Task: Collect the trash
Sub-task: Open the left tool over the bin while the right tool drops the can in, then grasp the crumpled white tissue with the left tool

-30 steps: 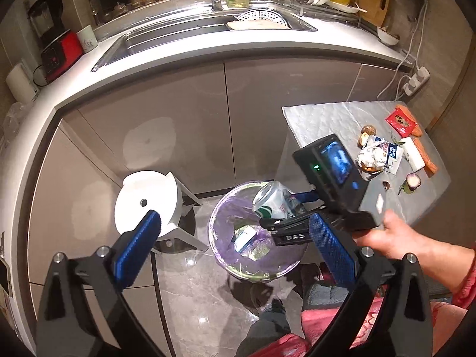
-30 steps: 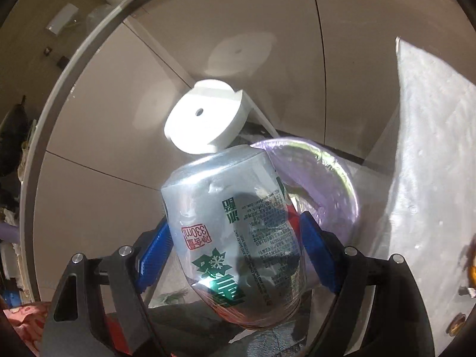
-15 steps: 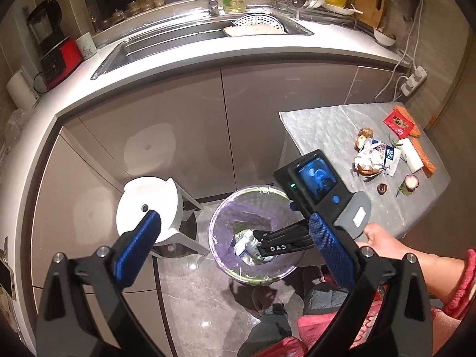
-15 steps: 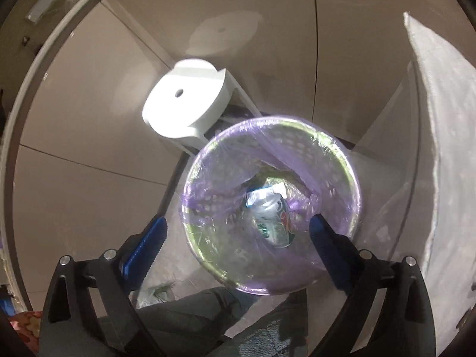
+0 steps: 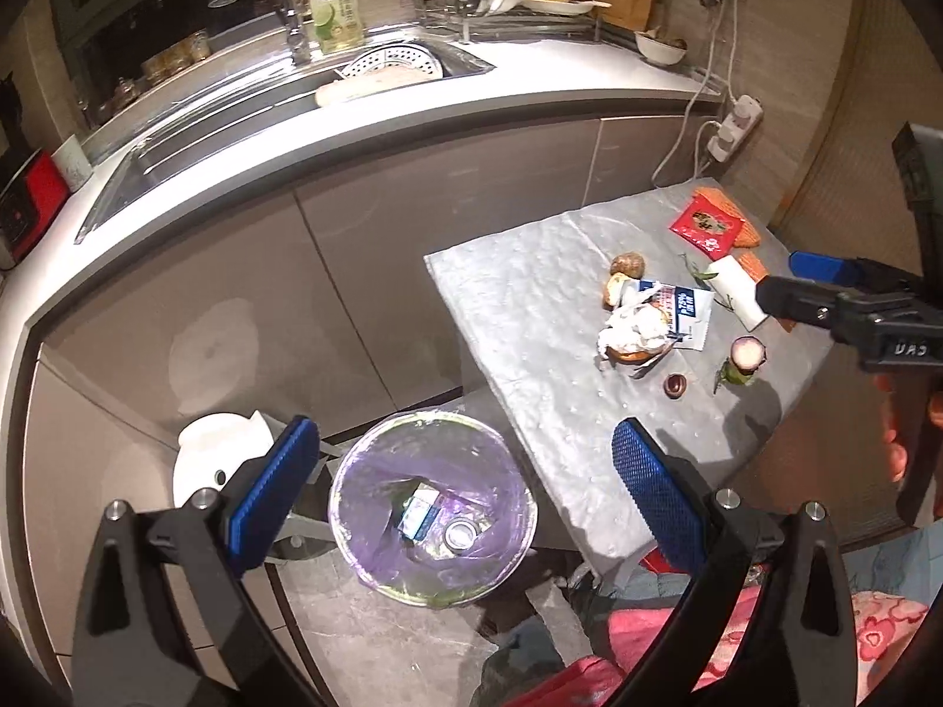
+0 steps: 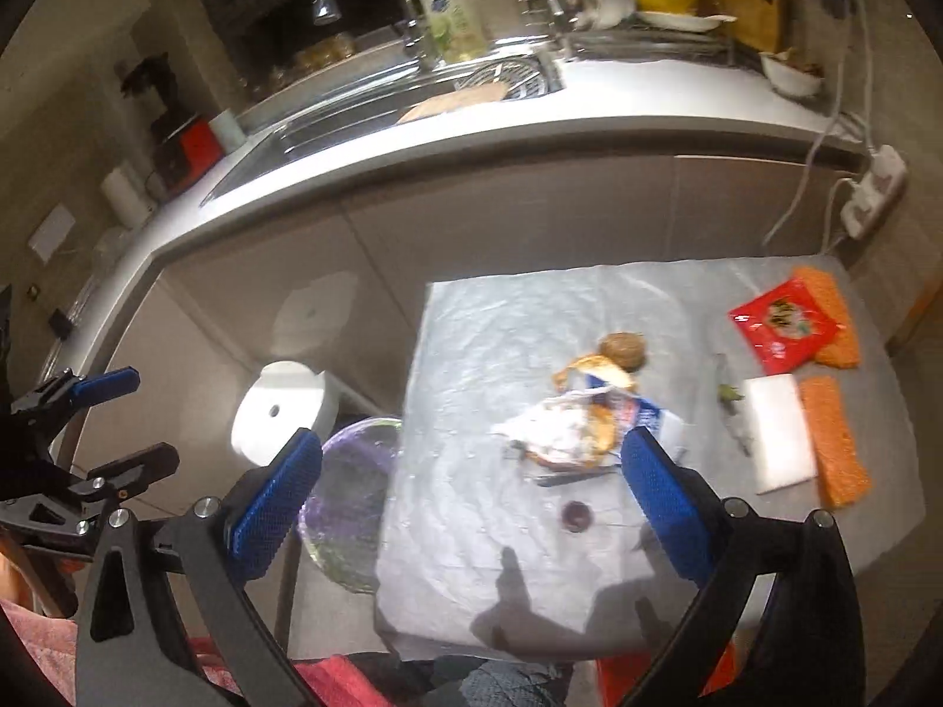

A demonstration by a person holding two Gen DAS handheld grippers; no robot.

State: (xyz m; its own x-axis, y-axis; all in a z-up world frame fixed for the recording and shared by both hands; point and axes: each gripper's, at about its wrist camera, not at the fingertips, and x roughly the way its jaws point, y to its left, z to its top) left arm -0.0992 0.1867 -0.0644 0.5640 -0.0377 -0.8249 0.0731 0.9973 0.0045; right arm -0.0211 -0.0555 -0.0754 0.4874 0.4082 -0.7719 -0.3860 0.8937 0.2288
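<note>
The bin with a purple bag (image 5: pixel 353 474) stands on the floor left of the grey-covered table (image 5: pixel 530 306). A silver can (image 5: pixel 461 533) and a small carton (image 5: pixel 419 511) lie inside it. My left gripper (image 5: pixel 460 442) hangs open above the bin, holding nothing. My right gripper (image 6: pixel 471 448) is over the table's near half with its jaws still opening and nothing between them. Just past it lie crumpled tissue on a blue-white wrapper (image 6: pixel 566 430), a red packet (image 6: pixel 781 324), a white block (image 6: pixel 778 433) and a small dark cap (image 6: pixel 576 515).
A white stool (image 5: pixel 206 459) stands left of the bin against the cabinets. Orange sponges (image 6: pixel 834 442) and an onion piece (image 5: pixel 747 353) lie on the table's right side. A counter with a sink (image 5: pixel 294 118) runs behind. A person's pink-clothed legs (image 5: pixel 648 648) are below.
The right gripper opened and let the can drop into the bin, then rose and swung right over the table. The left view has shifted right, toward the table.
</note>
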